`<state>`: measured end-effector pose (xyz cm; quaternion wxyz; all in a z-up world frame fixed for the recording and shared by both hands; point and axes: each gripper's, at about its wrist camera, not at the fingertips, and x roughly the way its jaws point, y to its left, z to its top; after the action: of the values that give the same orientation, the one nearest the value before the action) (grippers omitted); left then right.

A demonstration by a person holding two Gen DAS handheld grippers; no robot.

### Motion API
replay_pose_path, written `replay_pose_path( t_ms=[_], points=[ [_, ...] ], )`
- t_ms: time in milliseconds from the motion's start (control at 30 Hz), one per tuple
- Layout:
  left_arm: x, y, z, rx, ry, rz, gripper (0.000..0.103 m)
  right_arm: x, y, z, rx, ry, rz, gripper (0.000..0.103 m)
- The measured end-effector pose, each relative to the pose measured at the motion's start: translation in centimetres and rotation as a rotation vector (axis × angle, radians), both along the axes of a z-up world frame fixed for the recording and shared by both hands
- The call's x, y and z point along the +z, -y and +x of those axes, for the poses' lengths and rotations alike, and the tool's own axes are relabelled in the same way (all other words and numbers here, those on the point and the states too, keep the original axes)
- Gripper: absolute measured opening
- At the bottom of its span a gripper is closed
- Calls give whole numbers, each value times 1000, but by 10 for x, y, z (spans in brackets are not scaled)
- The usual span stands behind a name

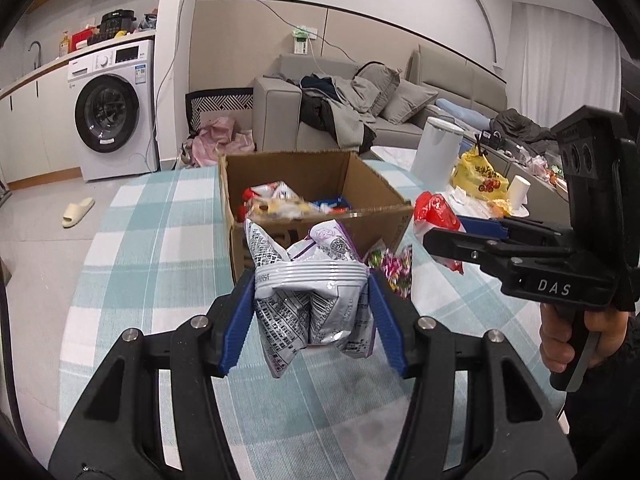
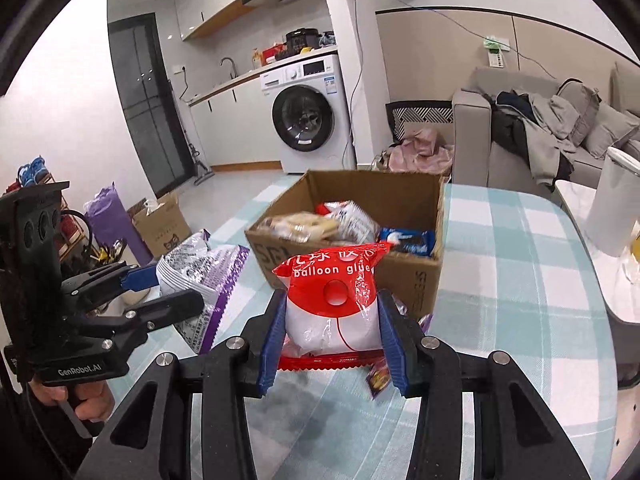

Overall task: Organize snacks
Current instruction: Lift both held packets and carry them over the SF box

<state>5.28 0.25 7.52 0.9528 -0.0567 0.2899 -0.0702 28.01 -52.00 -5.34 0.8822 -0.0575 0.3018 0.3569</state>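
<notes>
My left gripper (image 1: 312, 292) is shut on a crumpled silver and purple snack bag (image 1: 310, 280), held above the checked tablecloth. My right gripper (image 2: 332, 312) is shut on a red and white packet (image 2: 334, 300) printed "balloon glue". Ahead of both stands an open cardboard box (image 1: 320, 236) (image 2: 404, 272) with several snack packs inside. In the left wrist view the right gripper (image 1: 436, 242) comes in from the right with the red packet (image 1: 434, 212). In the right wrist view the left gripper (image 2: 176, 292) shows at left with the purple bag (image 2: 200, 272). A small colourful packet (image 1: 396, 268) lies by the box.
The round table (image 1: 160, 240) carries a white canister (image 1: 436, 152), a yellow bag (image 1: 478, 176) and a white cup (image 1: 518, 190) at the right. A sofa (image 1: 340, 112) with clothes, a washing machine (image 1: 112, 108) and floor clutter (image 2: 132, 220) lie beyond.
</notes>
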Motion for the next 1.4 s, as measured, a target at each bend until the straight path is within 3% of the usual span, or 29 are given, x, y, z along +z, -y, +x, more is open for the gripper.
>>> replay_pose_path(
  t_ms=[600, 1400],
  points=[
    [38, 8, 38, 0, 52, 34, 53, 32, -6, 28, -61, 16, 44, 45],
    [17, -3, 138, 42, 2, 39, 53, 25, -26, 83, -99, -56, 60, 45]
  ],
)
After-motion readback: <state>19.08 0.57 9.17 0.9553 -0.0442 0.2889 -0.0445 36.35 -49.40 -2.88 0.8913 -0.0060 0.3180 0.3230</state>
